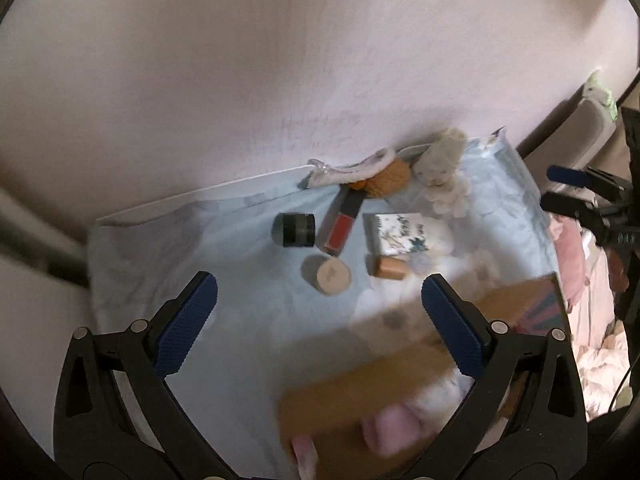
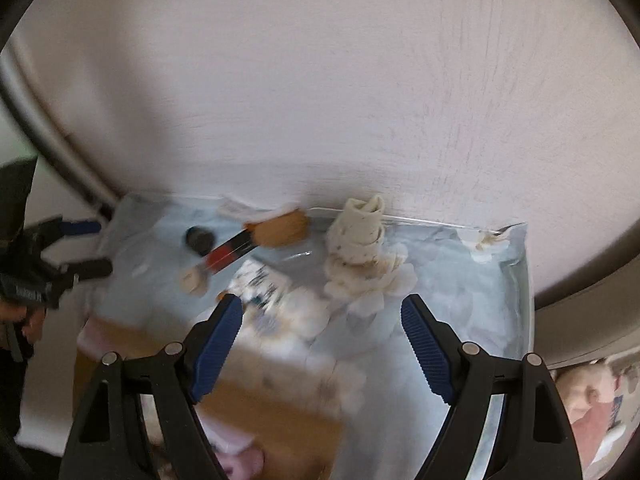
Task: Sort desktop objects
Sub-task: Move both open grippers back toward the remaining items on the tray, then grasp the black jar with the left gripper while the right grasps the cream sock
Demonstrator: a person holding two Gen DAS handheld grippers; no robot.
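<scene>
On a pale blue floral cloth (image 1: pixel 240 264) lie a black jar (image 1: pixel 294 230), a red-and-black tube (image 1: pixel 342 220), a round beige compact (image 1: pixel 328 274), a patterned small box (image 1: pixel 398 230) and a brown block (image 1: pixel 390 266). My left gripper (image 1: pixel 320 320) hovers open just short of the compact, holding nothing. My right gripper (image 2: pixel 322 344) is open and empty above the cloth; the patterned box (image 2: pixel 260 280) lies just beyond its left finger. The jar (image 2: pixel 199 239), tube (image 2: pixel 228 256) and compact (image 2: pixel 194 280) sit further left. Both views are blurred.
A cream plush toy (image 1: pixel 440 160), an orange plush (image 1: pixel 390 178) and a white fabric piece (image 1: pixel 348 172) rest against the pink wall. An open cardboard box (image 1: pixel 400 380) with something pink inside stands at the near edge. Bedding (image 1: pixel 588 280) lies to the right.
</scene>
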